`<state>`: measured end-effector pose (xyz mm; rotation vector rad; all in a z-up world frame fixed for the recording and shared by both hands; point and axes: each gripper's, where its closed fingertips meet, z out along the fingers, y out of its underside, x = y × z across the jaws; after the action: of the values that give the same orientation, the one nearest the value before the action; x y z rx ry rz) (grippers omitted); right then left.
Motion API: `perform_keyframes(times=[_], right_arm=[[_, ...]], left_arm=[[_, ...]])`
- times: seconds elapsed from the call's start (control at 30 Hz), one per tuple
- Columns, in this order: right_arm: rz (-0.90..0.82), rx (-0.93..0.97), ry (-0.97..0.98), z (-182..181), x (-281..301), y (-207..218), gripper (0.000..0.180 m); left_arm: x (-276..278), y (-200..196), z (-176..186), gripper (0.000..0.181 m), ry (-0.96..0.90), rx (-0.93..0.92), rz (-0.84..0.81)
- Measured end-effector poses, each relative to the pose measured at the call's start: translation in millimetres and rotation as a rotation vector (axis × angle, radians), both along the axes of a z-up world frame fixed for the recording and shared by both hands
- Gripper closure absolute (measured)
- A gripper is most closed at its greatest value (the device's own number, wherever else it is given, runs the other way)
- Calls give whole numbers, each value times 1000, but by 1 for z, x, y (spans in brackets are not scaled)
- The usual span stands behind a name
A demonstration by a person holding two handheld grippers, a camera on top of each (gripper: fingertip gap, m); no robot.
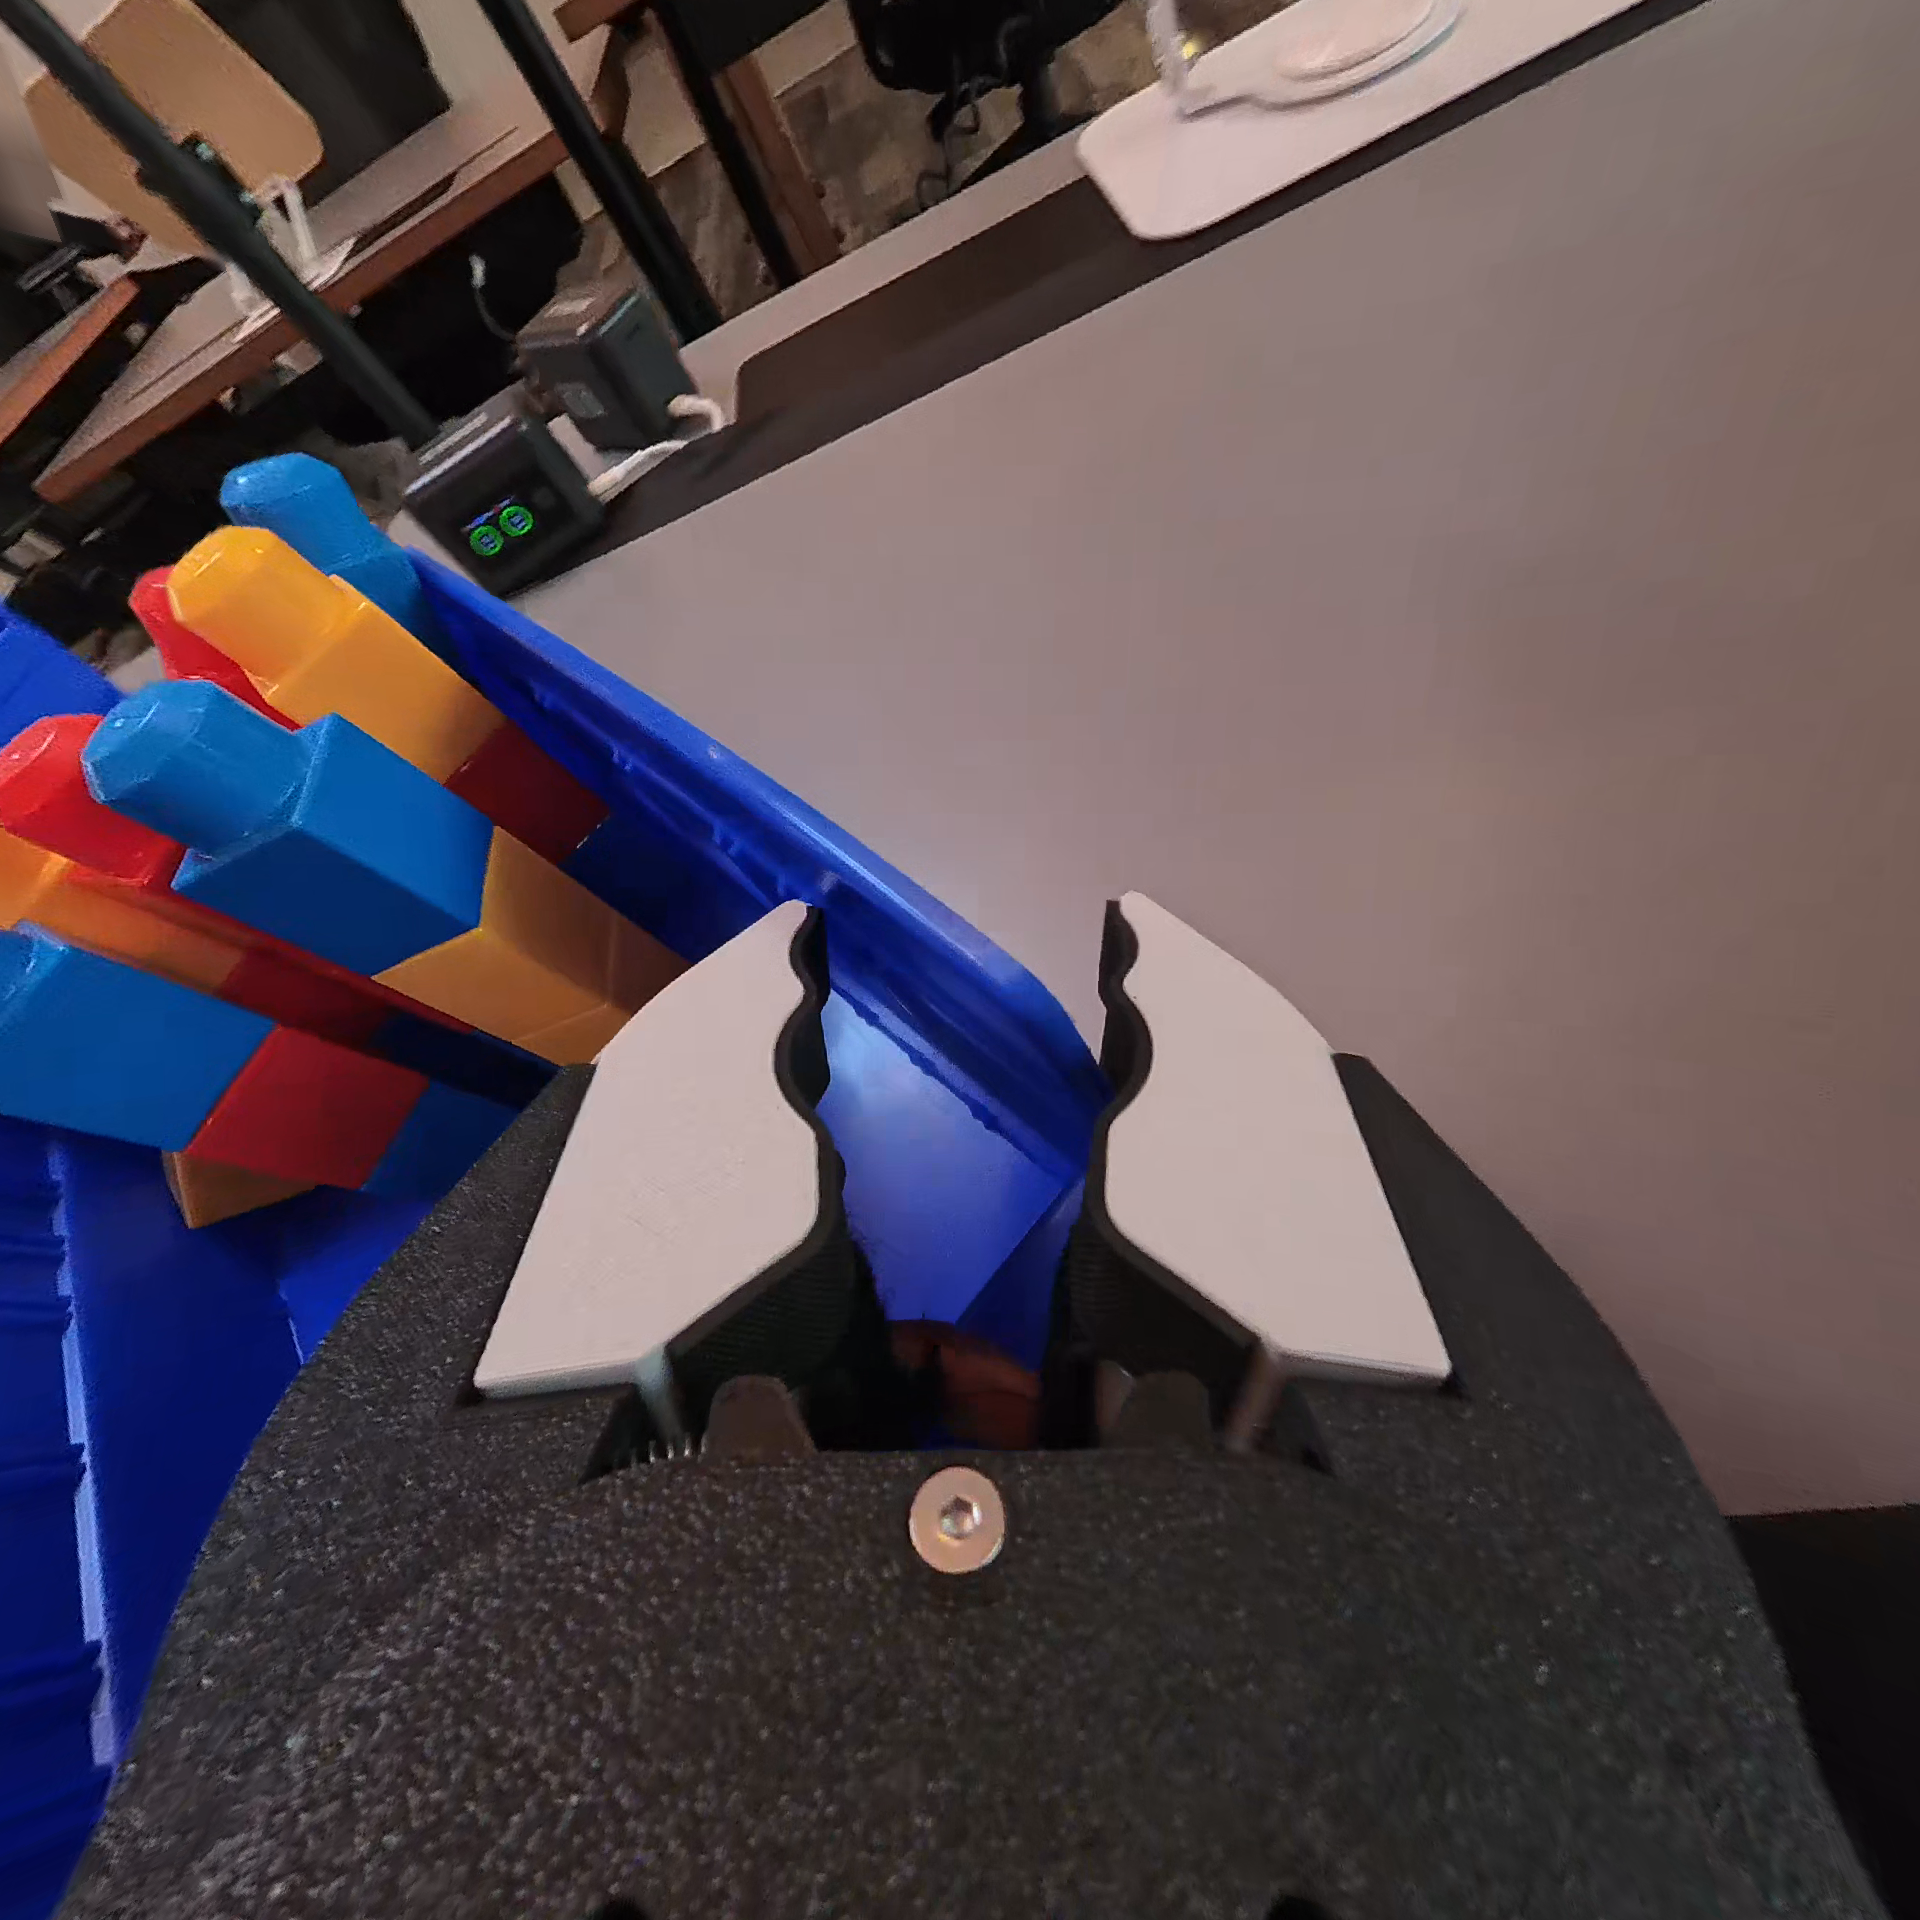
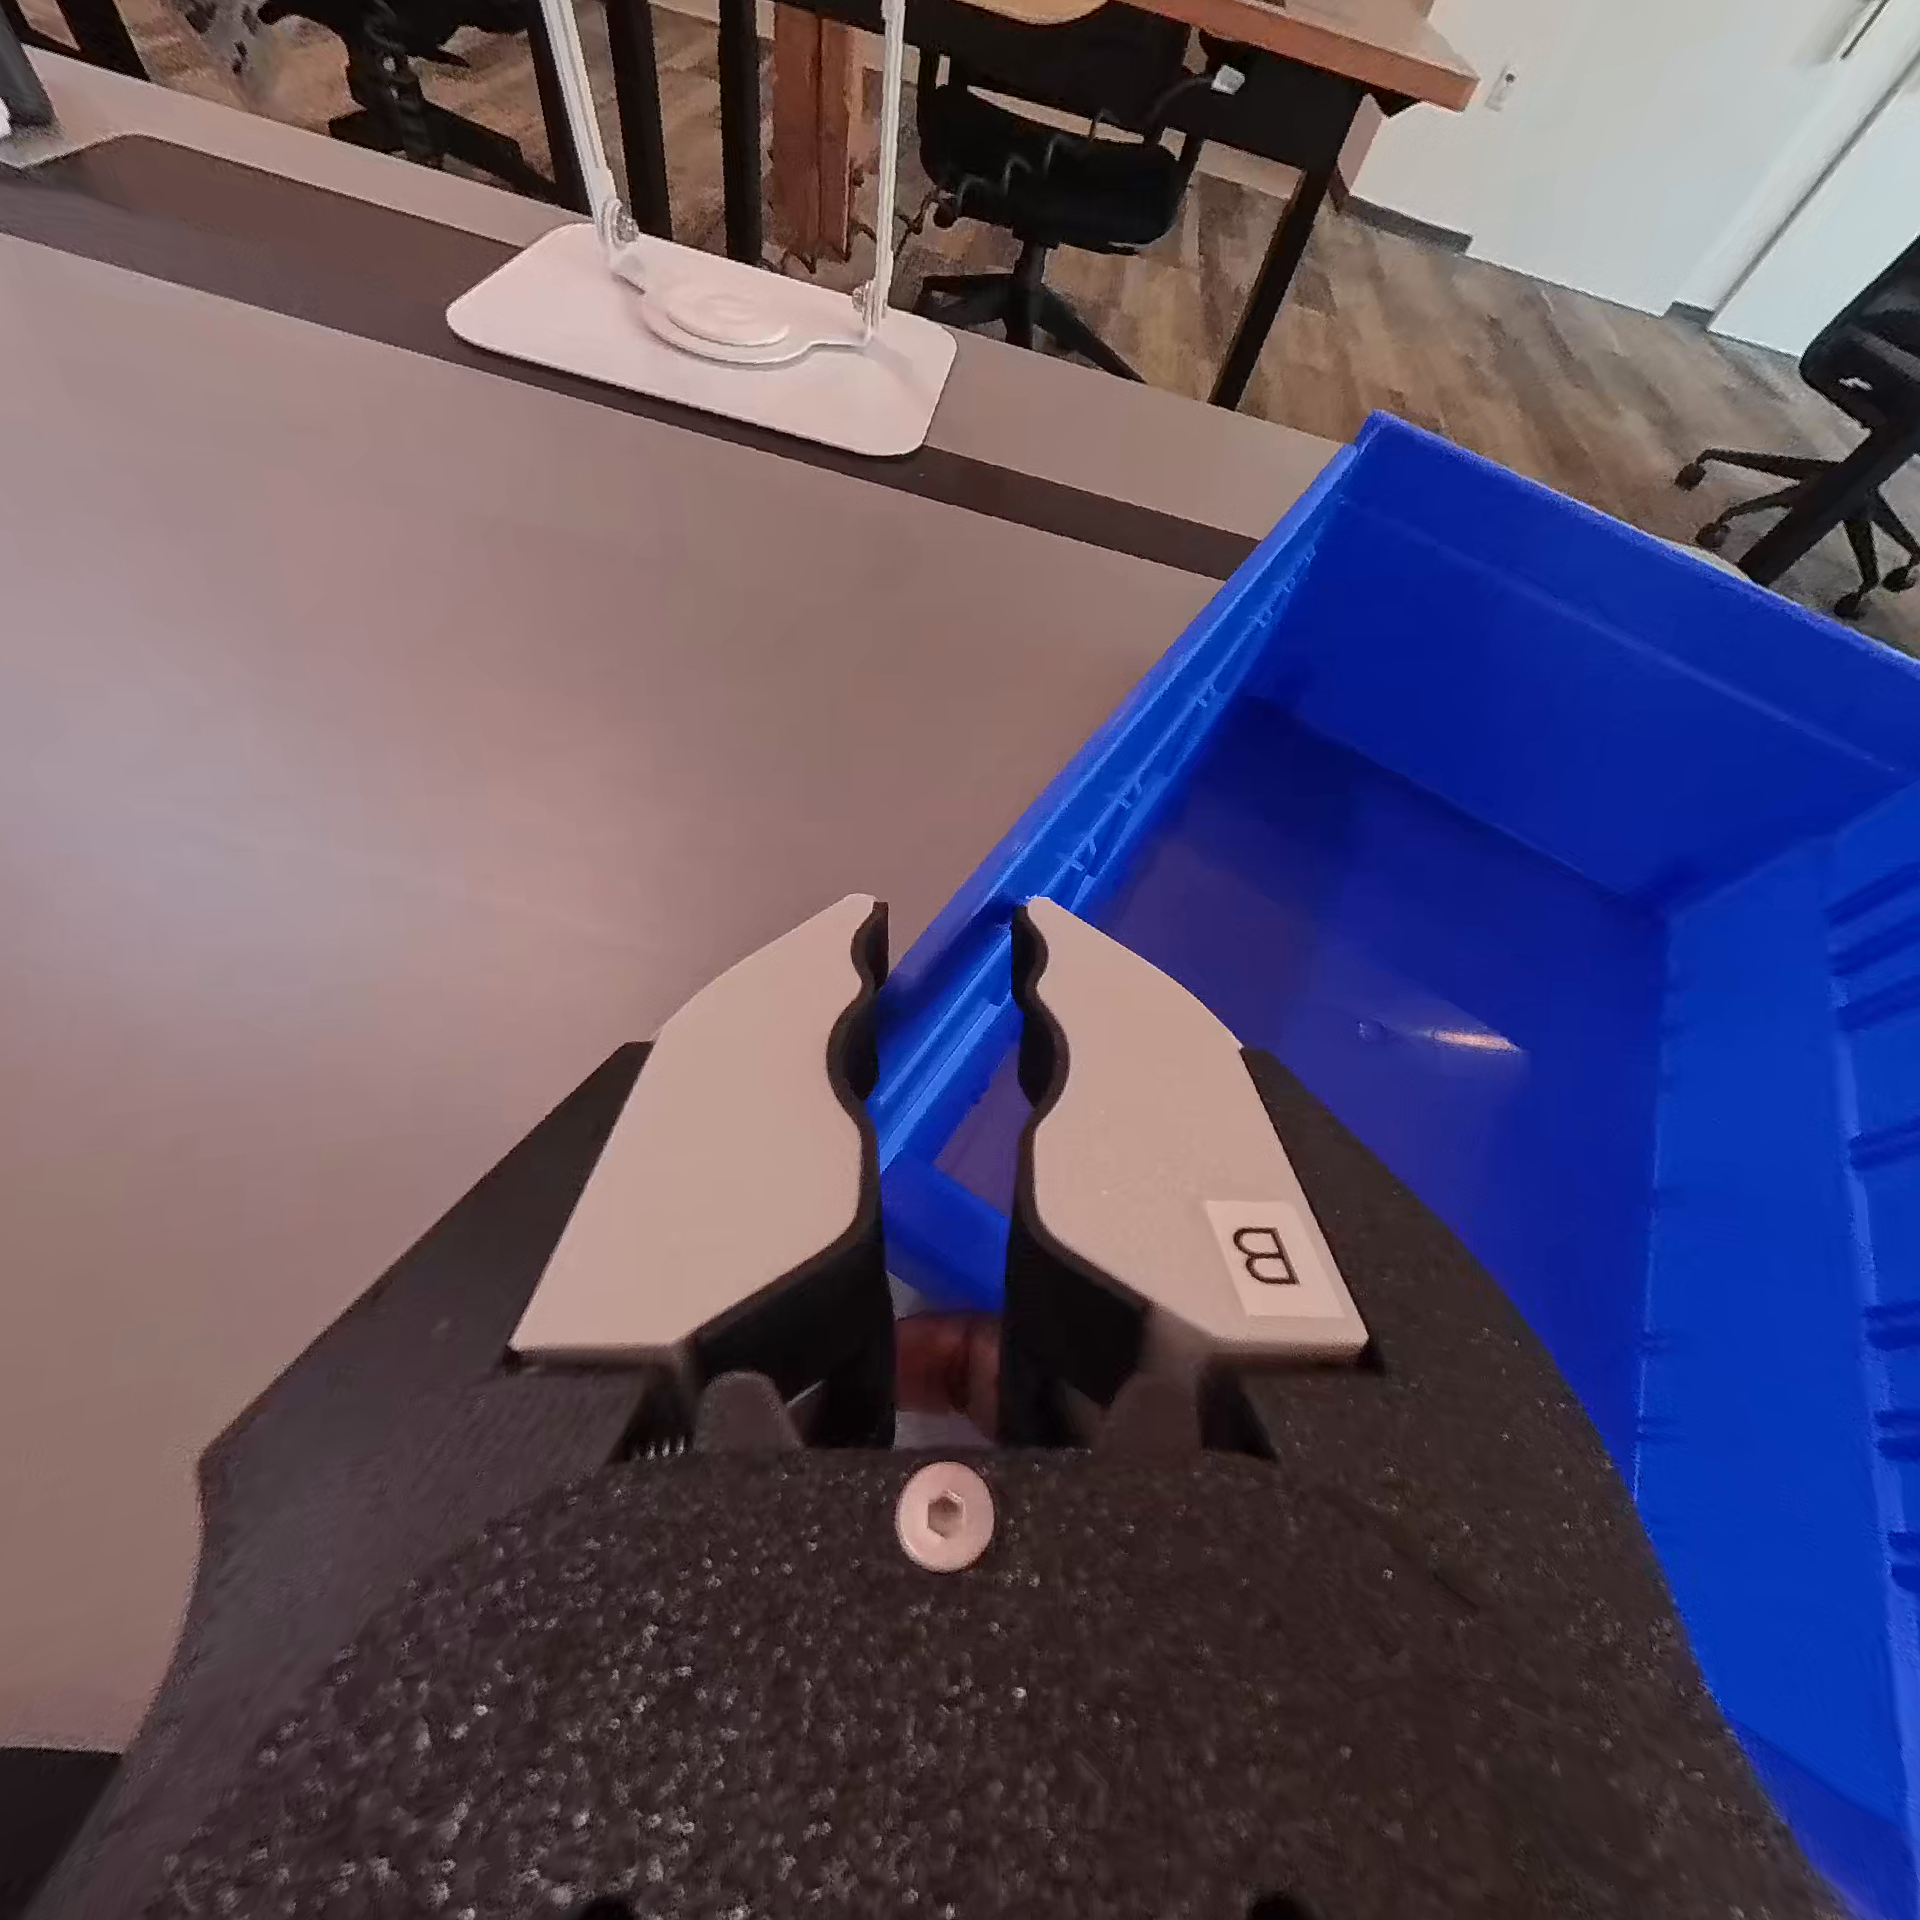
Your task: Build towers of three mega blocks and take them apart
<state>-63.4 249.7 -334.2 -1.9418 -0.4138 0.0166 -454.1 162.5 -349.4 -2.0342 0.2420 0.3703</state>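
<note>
In the left wrist view, a blue bin (image 1: 727, 790) at the left holds several mega blocks in blue (image 1: 312, 821), orange (image 1: 343, 644) and red (image 1: 312, 1101), some joined into stacks that lie tilted. My left gripper (image 1: 961, 914) is open, with the bin's right wall running between its fingers and apart from them. In the right wrist view, a second blue bin (image 2: 1455, 935) at the right has nothing in the part that shows. My right gripper (image 2: 948, 914) is nearly shut, with this bin's left rim filling the narrow gap near the front corner.
The bins stand on a grey table (image 2: 416, 727). A white stand with a flat base (image 2: 707, 343) sits at the table's far edge and also shows in the left wrist view (image 1: 1247, 156). Two dark power units (image 1: 499, 499) lie beyond the block bin. Office chairs and desks stand behind. The grippers' ends are close to 40 cm from one another.
</note>
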Motion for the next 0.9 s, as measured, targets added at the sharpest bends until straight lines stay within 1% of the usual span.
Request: perform_keyframes(times=[0.1, 0.2, 0.47, 0.63, 0.7, 0.77, 0.9], right_arm=[[12, 24, -52, 0, 0, -1, 158], [66, 49, -107, 0, -5, -5, 158], [156, 64, -11, 1, -25, -14, 159], [267, 66, 12, 1, -50, -23, 157], [295, 58, 62, 1, -55, -25, 157], [298, 44, 108, 1, -56, -24, 158], [341, 57, 66, 1, -60, -23, 158]], left_arm=[[26, 9, 0, 131, -11, 8, -87], [55, 17, 0, 131, -12, 10, -187], [128, 26, 0, 131, -41, 33, -429], [155, 26, 2, 134, -10, 79, -566], [160, 27, 4, 138, 17, 124, -591], [163, 30, 4, 140, 13, 144, -582], [172, 38, 4, 138, 8, 138, -559]])
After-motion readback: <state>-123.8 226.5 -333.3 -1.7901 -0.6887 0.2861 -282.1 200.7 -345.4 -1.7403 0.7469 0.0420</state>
